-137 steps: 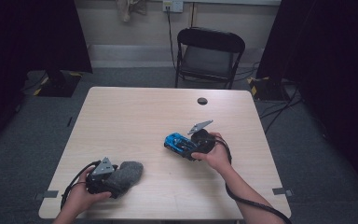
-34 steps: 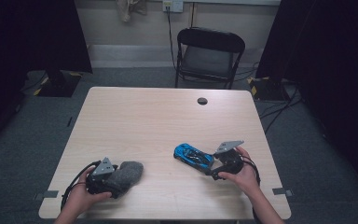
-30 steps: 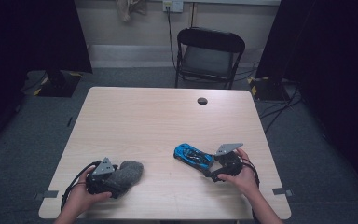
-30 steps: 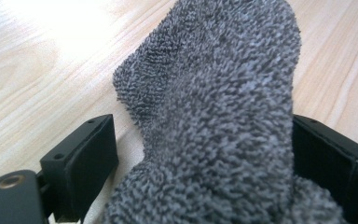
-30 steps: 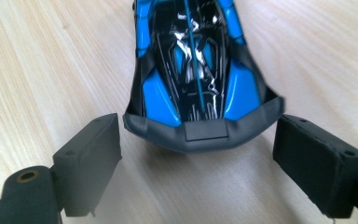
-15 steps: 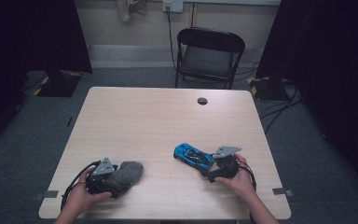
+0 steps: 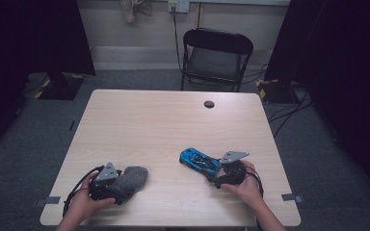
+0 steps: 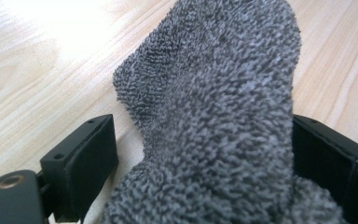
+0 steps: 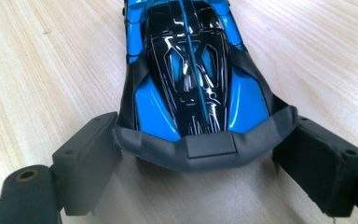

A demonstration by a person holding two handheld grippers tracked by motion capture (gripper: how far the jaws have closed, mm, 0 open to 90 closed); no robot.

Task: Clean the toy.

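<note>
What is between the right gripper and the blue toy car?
Nothing visible. The blue toy car sits on the table with its rear end already between the right gripper's two black jaws. The jaws flank the car's grey rear bumper, seemingly at or close to its corners.

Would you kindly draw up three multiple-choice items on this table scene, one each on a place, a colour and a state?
1. Where does the toy car sit on the table?
A. near the person's right hand
B. beside the far edge
C. at the left corner

2. What colour is the cloth?
A. red
B. grey
C. yellow

3. How does the right gripper stand at the car?
A. shut, lifting it
B. open, jaws flanking its end
C. lying far from it

Answers: 1 A, the high view shows it by that hand; 2 B, its fuzzy pile is grey; 3 B, the car's end sits between the spread jaws.
</note>
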